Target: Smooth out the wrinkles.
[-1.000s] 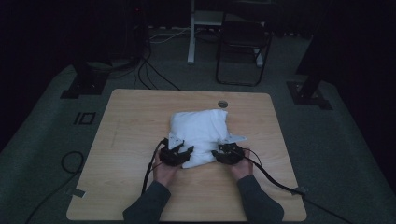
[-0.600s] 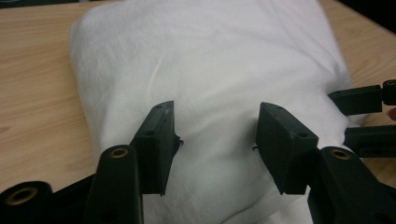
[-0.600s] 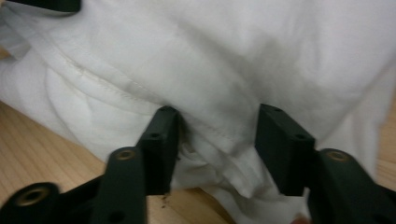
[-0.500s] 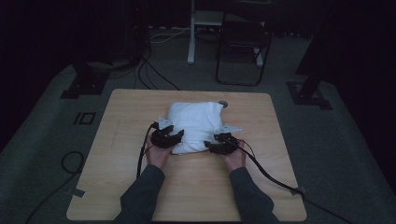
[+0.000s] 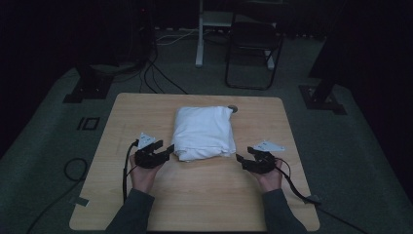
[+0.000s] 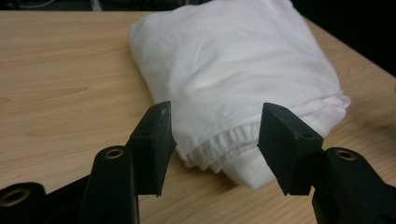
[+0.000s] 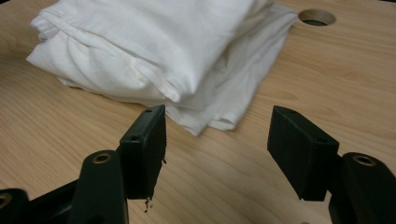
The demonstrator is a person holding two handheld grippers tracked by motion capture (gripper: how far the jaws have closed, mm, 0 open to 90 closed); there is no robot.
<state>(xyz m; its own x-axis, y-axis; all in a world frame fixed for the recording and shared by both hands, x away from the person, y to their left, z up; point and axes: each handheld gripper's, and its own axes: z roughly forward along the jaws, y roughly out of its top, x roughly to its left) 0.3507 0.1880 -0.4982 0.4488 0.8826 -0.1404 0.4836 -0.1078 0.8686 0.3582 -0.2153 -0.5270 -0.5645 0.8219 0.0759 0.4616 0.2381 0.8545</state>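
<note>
High view, my left gripper and right gripper both gaping, empty, flanking the folded white cloth, table beneath.

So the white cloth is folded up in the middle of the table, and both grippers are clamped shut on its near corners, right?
Not quite. The white cloth is folded in the middle of the table, but neither gripper is clamped on it. The left gripper and the right gripper both stand open with empty jaws, just short of the cloth's near corners; each gripper view shows this.
</note>
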